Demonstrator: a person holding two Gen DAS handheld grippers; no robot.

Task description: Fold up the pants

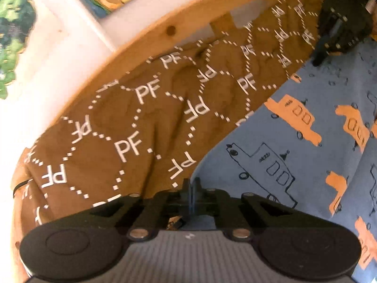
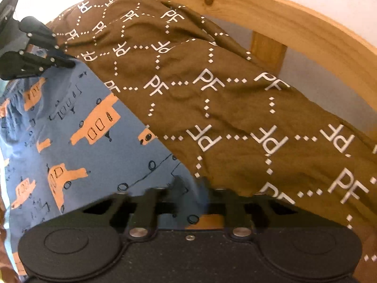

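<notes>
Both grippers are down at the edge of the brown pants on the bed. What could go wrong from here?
1. The left gripper has its jaws shut right where the pants meet the blue bedsheet, so a lift might drag the sheet up too.
2. The pants' far side rests against the wooden bed rail, beside open gaps; fabric could snag or slip through.
3. The pants are wrinkled; folding now may set creases.

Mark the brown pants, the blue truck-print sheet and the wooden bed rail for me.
brown pants [image 2: 235, 108]: right wrist view, middle of the printed fabric.
blue truck-print sheet [image 1: 294, 146]: left wrist view, bare stretch beside the pants.
wooden bed rail [image 2: 271, 4]: right wrist view, top of the curved rail.
</notes>
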